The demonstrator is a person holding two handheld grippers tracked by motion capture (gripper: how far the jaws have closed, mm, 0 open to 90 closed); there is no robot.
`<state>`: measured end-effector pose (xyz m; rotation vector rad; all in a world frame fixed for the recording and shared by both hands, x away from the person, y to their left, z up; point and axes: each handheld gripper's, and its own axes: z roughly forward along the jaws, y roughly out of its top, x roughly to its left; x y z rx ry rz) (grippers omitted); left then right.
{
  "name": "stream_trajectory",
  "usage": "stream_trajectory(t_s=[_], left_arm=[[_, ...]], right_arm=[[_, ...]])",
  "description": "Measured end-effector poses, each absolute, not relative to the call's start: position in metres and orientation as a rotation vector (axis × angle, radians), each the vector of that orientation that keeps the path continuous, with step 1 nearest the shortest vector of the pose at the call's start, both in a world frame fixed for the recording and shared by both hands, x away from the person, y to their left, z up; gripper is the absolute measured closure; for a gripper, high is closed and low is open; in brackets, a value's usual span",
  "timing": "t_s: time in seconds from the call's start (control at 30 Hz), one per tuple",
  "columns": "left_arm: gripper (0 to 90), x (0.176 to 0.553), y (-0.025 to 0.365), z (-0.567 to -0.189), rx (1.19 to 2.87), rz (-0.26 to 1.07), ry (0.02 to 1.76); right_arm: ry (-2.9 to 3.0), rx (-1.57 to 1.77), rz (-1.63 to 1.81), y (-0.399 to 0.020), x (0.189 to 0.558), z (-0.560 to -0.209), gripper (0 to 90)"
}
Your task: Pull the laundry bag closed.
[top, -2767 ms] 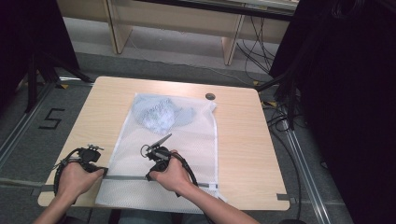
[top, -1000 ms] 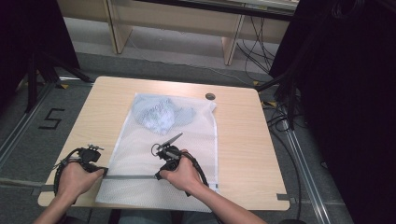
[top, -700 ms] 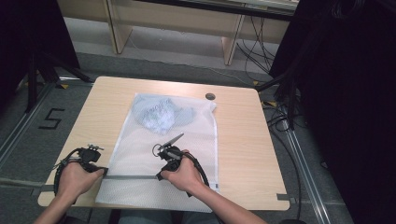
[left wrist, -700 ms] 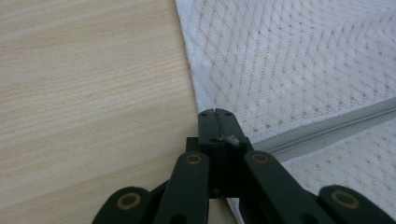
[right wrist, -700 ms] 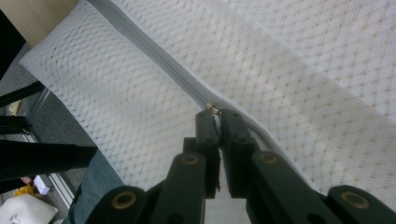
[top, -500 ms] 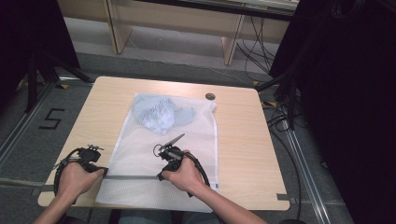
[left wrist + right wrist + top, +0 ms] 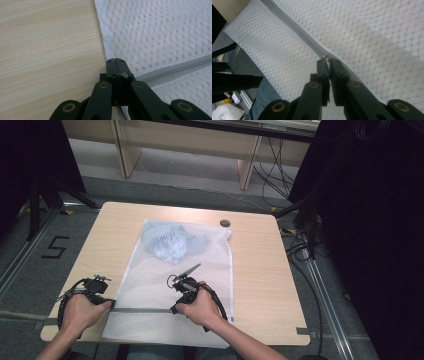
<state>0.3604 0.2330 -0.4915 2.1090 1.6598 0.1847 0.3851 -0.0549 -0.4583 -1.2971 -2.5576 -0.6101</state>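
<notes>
Right tool point(image 7: 176, 309) shifted along zipper point(image 7: 142, 310).

We look along our left gripper point(image 7: 115, 62), whose two black jaws stand pressed together with no gap between them. They are clamped on the left end of a grey zipper point(image 7: 172, 70) that runs up and to the right across a white mesh laundry bag point(image 7: 160, 35). A small whitish bit shows at the jaws' right side. The bag's left edge runs just beside the jaw tips. Left of it lies the bare light wooden tabletop point(image 7: 47, 47)
</notes>
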Motion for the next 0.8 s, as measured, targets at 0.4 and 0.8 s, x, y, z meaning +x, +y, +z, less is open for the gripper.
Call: stream_trajectory(t_s=[0.4,0.8], left_arm=[[89.8,0.360,0.233,-0.491,2.110,0.184,1.660],[89.8,0.362,0.235,-0.493,2.128,0.216,1.618]], right_arm=[[-2.554,-1.284,-0.601,-0.059,0.384,-0.458,87.1],[-2.555,-1.308,-0.611,-0.065,0.382,-0.458,87.1]])
